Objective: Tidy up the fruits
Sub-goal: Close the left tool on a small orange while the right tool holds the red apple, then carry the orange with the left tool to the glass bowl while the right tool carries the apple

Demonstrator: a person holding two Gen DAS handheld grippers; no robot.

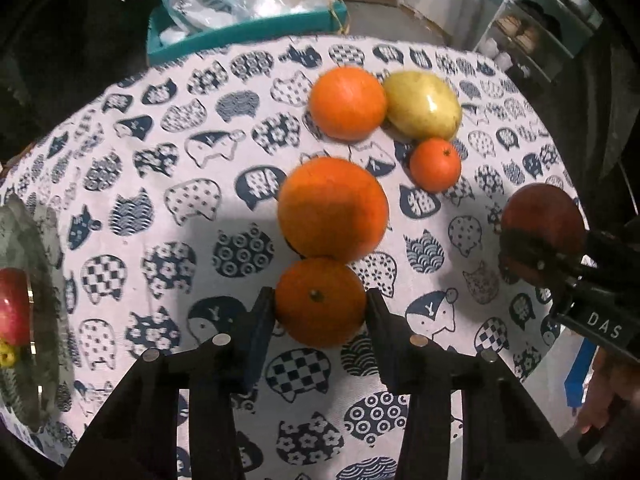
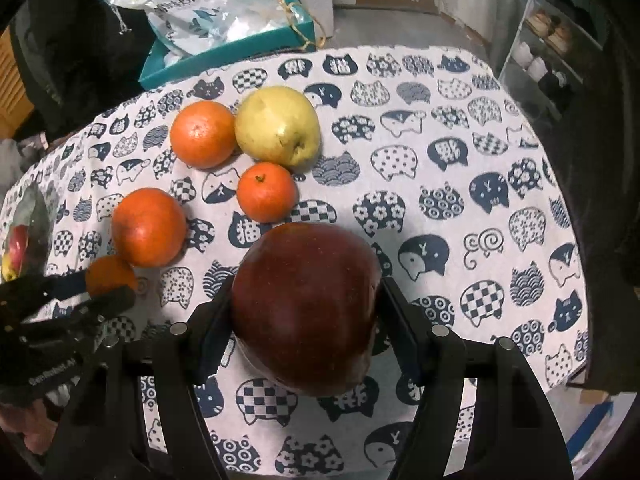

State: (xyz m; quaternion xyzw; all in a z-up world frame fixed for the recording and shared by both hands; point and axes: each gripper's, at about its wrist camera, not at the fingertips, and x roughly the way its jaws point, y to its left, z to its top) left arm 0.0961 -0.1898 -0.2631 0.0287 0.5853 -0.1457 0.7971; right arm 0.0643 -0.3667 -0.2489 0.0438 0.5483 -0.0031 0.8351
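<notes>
My left gripper (image 1: 320, 305) is shut on a small tangerine (image 1: 320, 300), its stem end facing the camera, low over the cat-print tablecloth (image 1: 160, 208). A large orange (image 1: 333, 209) touches it just beyond. Further back lie another orange (image 1: 347, 103), a yellow-green apple (image 1: 424, 106) and a second small tangerine (image 1: 435, 165). My right gripper (image 2: 306, 300) is shut on a big dark red apple (image 2: 306, 308), with a finger pressing each side. In the right wrist view the left gripper (image 2: 86, 292) and its tangerine (image 2: 110, 276) sit at the lower left.
A glass bowl (image 1: 44, 264) at the table's left edge holds a red apple and something small and yellow. Behind the table stands a teal box (image 1: 240, 34) full of plastic bags. A shelf unit (image 1: 532, 36) is at the far right. A hand (image 1: 608, 396) grips the right tool.
</notes>
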